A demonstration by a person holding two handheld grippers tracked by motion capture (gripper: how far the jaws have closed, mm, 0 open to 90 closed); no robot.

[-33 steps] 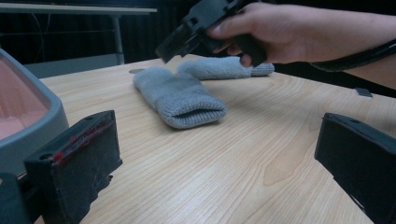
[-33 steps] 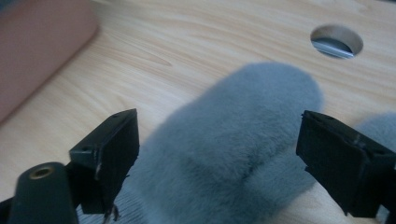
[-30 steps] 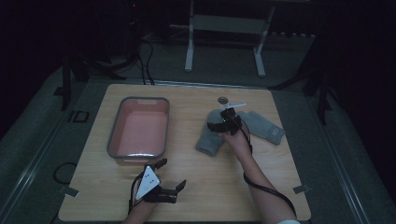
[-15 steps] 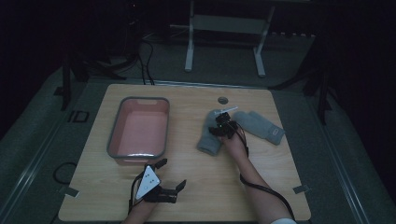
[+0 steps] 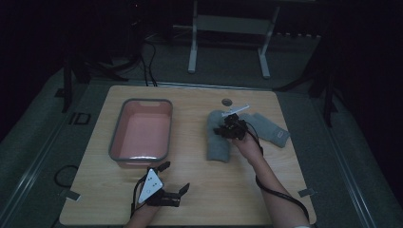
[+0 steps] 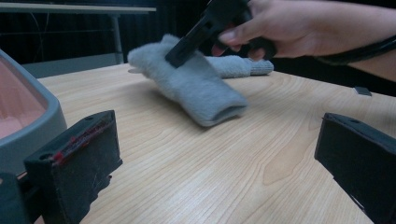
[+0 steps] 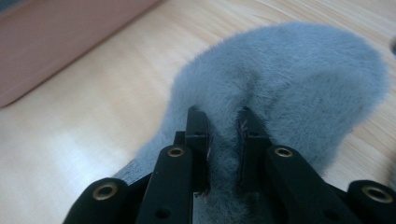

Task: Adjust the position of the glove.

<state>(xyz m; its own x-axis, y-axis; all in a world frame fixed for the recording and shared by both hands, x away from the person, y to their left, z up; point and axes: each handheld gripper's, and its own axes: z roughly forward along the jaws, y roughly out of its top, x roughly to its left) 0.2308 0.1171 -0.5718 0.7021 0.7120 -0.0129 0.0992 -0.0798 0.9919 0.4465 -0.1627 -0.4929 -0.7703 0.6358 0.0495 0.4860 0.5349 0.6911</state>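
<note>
A fuzzy grey sock (image 5: 217,145) lies on the wooden table (image 5: 199,190), right of centre, with a second grey sock (image 5: 269,128) lying to its right. My right gripper (image 5: 227,129) is at the far end of the first sock. Its jaws have just been closing, and in the right gripper view the right gripper (image 7: 223,135) pinches a raised fold of the sock (image 7: 299,79). My left gripper (image 5: 175,177) rests near the front edge with its jaws wide apart. In the left gripper view the left gripper (image 6: 219,158) holds nothing and faces the sock (image 6: 201,88).
A grey-rimmed pink tray (image 5: 114,142) stands at the left of the table, close beyond the left gripper; its rim (image 6: 28,107) shows beside the left jaw. A small round disc (image 5: 226,101) sits on the table beyond the socks. Dark floor and a metal stand surround the table.
The right gripper's jaws have closed onto the sock's far end and the hand has drawn slightly toward the person, bunching the fabric. The left gripper has stayed in place.
</note>
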